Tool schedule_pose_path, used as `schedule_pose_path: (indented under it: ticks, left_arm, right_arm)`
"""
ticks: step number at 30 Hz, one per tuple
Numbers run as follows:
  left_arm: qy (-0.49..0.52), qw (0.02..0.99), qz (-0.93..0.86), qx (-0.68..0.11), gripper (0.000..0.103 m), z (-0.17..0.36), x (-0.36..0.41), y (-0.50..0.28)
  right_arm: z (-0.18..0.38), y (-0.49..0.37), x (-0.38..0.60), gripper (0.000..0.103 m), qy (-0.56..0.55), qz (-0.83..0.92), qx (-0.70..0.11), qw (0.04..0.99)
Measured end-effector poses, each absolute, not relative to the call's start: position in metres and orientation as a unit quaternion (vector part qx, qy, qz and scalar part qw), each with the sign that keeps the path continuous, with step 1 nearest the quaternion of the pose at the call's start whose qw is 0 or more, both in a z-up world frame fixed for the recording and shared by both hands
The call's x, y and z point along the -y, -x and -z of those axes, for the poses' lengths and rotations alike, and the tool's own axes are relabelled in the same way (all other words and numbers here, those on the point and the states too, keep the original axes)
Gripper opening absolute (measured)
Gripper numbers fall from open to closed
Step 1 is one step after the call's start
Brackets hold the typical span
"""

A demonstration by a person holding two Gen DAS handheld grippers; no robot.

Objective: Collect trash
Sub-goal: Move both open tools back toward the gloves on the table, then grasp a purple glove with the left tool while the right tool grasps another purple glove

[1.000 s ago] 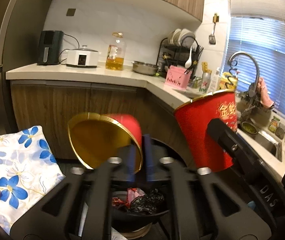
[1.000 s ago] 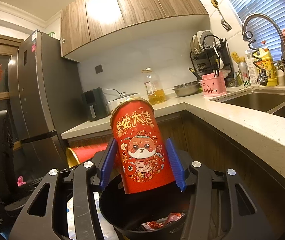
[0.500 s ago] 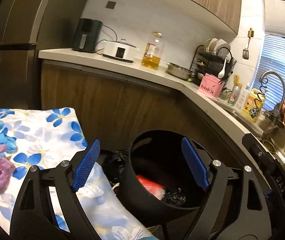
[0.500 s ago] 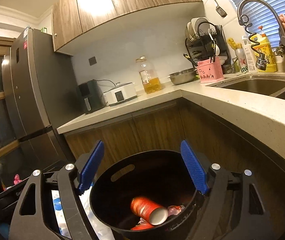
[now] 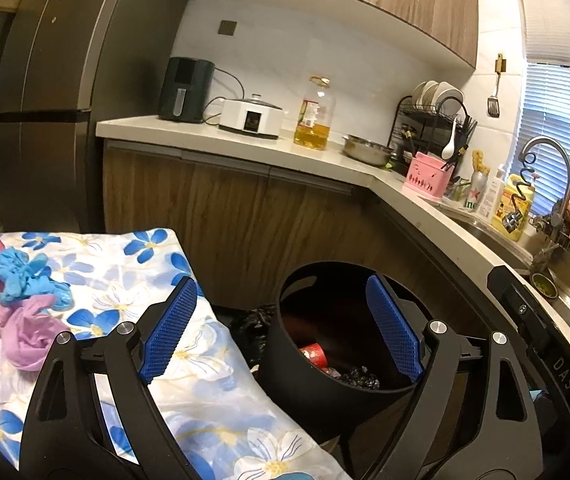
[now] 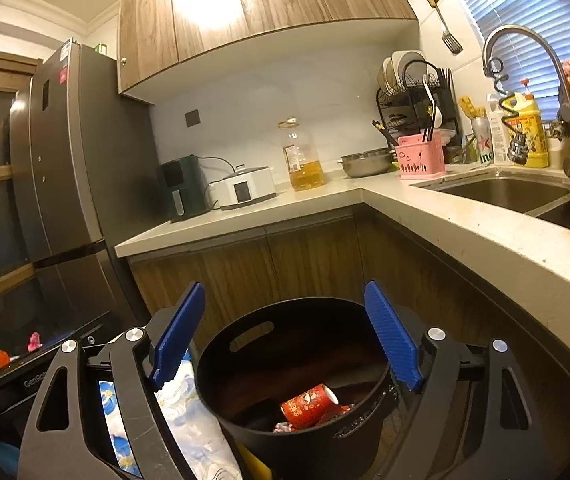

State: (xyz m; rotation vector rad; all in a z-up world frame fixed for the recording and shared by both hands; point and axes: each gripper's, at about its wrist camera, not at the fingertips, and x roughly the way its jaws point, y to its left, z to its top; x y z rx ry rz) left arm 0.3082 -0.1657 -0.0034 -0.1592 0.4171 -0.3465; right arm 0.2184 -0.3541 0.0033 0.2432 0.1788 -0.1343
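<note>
Inside black bin [image 6: 245, 392], red cup [image 6: 309, 406] on its side, mouth up-right

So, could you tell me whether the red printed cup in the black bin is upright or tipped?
Tipped: the red printed cup lies on its side among trash inside the black bin.

Cup [image 6: 310, 406] lies inside the bin [image 6: 253, 428], down in front of the counter [image 6: 465, 232]. Left of the bin sits the cloth [image 5: 213, 396], crumpled bags [image 5: 25, 300] on it.
</note>
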Motion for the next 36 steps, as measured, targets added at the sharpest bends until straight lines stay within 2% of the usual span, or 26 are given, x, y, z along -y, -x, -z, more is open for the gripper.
schedule_pose_path:
  ticks: [22, 36]
  left_arm:
    - [0.062, 0.979, 0.091, -0.174, 0.086, -0.002, 0.089, -0.221]
    - [0.072, 0.984, -0.006, -0.166, 0.086, 0.023, -0.002, -0.188]
  right_arm:
    - [-0.007, -0.145, 0.286, 0.088, -0.091, 0.038, -0.088, 0.991]
    - [0.019, -0.160, 0.227, 0.089, -0.099, -0.009, -0.123, 0.987]
